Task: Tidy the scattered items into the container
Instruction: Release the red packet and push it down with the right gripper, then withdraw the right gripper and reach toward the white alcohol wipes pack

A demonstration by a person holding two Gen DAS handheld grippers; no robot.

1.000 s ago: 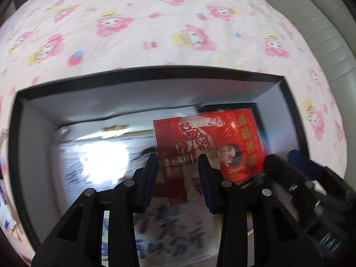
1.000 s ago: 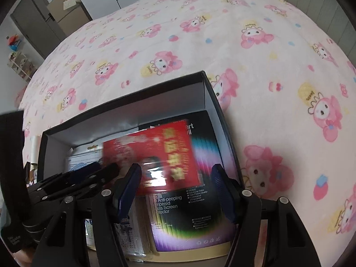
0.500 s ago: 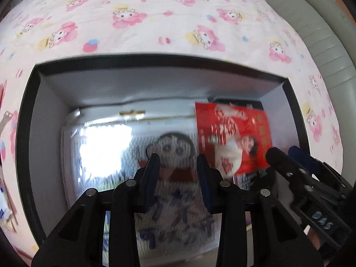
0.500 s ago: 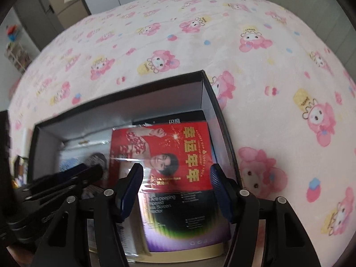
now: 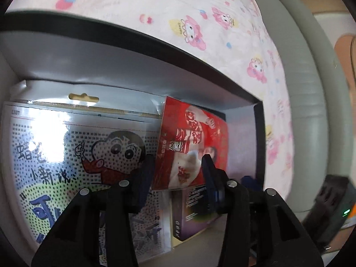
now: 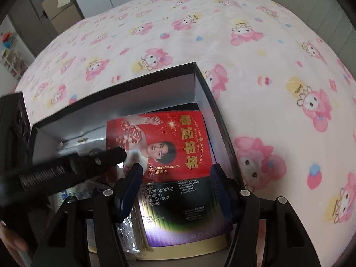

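Inside the black box (image 6: 200,84), the red card (image 6: 169,146) lies on the screen protector pack (image 6: 182,218), just ahead of both spread, empty grippers: right (image 6: 174,189), left (image 5: 178,173).

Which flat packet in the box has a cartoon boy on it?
The big clear packet on the box's left; the red card shows a real person instead.

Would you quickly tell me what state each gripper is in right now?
Left gripper: jaws open, holding nothing.
Right gripper: jaws open, holding nothing.
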